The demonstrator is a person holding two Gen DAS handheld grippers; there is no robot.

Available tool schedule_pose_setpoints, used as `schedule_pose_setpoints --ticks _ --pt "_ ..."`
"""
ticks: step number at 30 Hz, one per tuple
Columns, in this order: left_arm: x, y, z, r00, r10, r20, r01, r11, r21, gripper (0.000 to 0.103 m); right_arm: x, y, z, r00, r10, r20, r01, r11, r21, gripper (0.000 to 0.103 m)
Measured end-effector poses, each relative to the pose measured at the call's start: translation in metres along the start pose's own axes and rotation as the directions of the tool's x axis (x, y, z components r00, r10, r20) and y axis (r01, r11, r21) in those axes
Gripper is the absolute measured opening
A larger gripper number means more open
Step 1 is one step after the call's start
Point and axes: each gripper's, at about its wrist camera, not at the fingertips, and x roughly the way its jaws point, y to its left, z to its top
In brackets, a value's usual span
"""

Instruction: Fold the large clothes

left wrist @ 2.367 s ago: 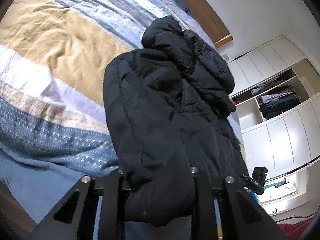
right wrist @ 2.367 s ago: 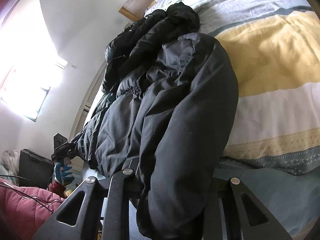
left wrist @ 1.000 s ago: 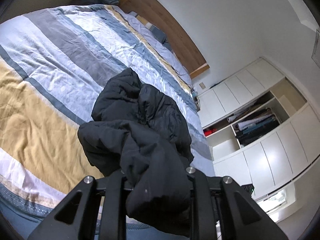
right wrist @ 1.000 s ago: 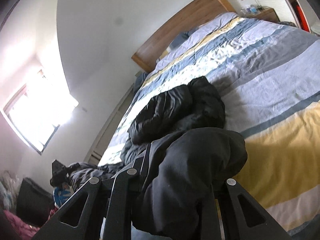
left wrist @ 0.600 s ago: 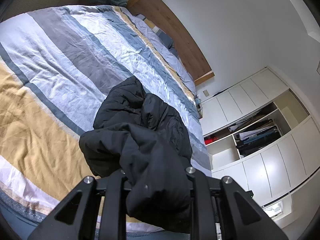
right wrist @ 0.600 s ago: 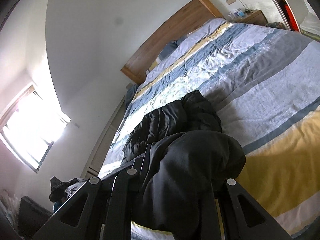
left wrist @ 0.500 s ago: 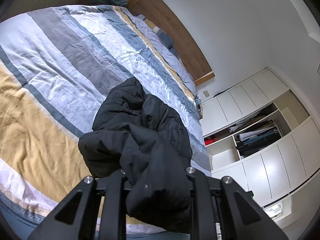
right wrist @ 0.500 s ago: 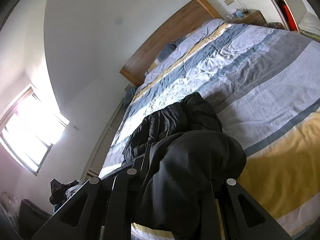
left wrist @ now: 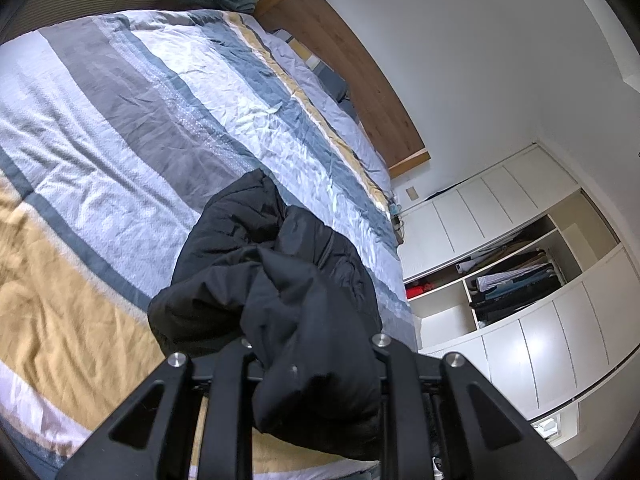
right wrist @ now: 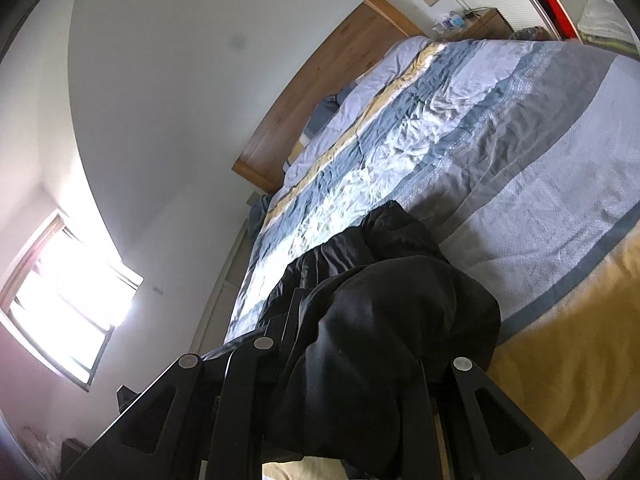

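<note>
A black puffer jacket (left wrist: pixel 276 276) hangs bunched over the striped bed (left wrist: pixel 120 152). My left gripper (left wrist: pixel 312 364) is shut on a thick fold of it and holds it above the bedspread. My right gripper (right wrist: pixel 340 364) is shut on another fold of the same jacket (right wrist: pixel 384 300), also raised. The far part of the jacket, with its hood, rests on the grey and blue stripes. The fingertips of both grippers are hidden by the fabric.
A wooden headboard (left wrist: pixel 352 64) with pillows stands at the far end of the bed. White wardrobes with open shelves of clothes (left wrist: pixel 516 276) line the right wall. A bright window (right wrist: pixel 64 292) is on the other side. A nightstand (right wrist: pixel 476 24) stands beside the headboard.
Both grippers have lifted the jacket's near edge up and carried it toward the headboard, so the jacket is doubled over into a shorter heap. In the last half second little has moved.
</note>
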Motion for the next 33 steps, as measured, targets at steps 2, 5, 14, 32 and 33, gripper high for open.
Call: schedule_pose_setpoints --ticks 2,5,14,32,33 --pt "0.007 -0.001 0.009 1.000 -0.003 0.001 0.003 1.000 -0.005 0.019 0.007 0.003 0.008 1.000 -0.005 0.001 0.005 1.000 -0.009 0.018" --pt "0.016 -0.002 0.021 1.000 0.002 0.004 -0.002 1.000 -0.011 0.019 0.020 0.008 0.019 1.000 -0.011 0.001 0.011 1.000 -0.025 0.018" --pt "0.060 0.003 0.065 1.000 0.015 0.007 -0.014 0.997 -0.071 0.019 0.065 0.012 0.053 1.000 -0.017 0.003 0.017 0.999 -0.035 0.019" --pt "0.221 0.032 0.166 0.991 0.133 -0.029 -0.135 0.982 -0.132 0.019 0.202 -0.028 0.125 0.988 -0.152 -0.006 0.152 0.988 0.035 0.021" --pt "0.232 0.037 0.170 0.989 0.142 -0.035 -0.146 0.980 -0.136 0.019 0.209 -0.032 0.128 0.986 -0.164 -0.008 0.164 0.986 0.040 0.021"
